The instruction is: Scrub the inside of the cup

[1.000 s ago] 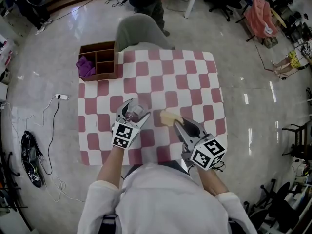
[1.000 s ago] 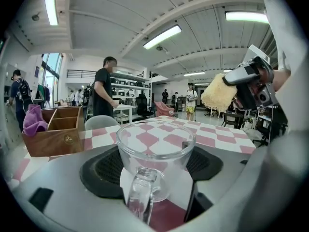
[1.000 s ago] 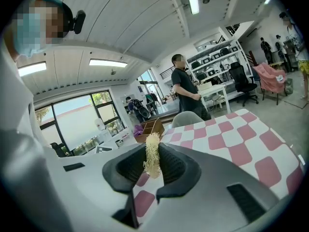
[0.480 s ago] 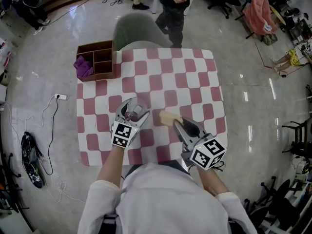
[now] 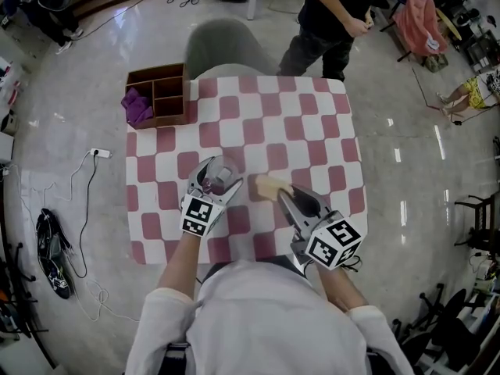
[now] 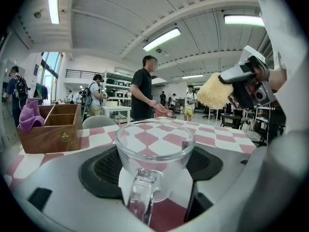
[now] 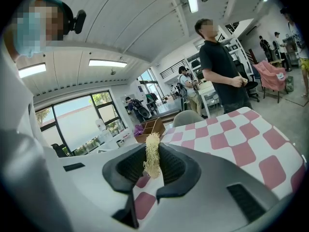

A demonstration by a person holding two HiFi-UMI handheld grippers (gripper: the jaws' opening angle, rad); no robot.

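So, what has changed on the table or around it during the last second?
The standing person behind the table walked toward its far right corner. The rest stayed: left tool shut on the glass cup, right tool shut on the yellow sponge, held just right of the cup.

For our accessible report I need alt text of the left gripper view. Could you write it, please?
A clear glass cup sits gripped in the left claw, handle toward the camera, above a pink-and-white checked table. At upper right, the right claw holds a yellow sponge, outside the cup.
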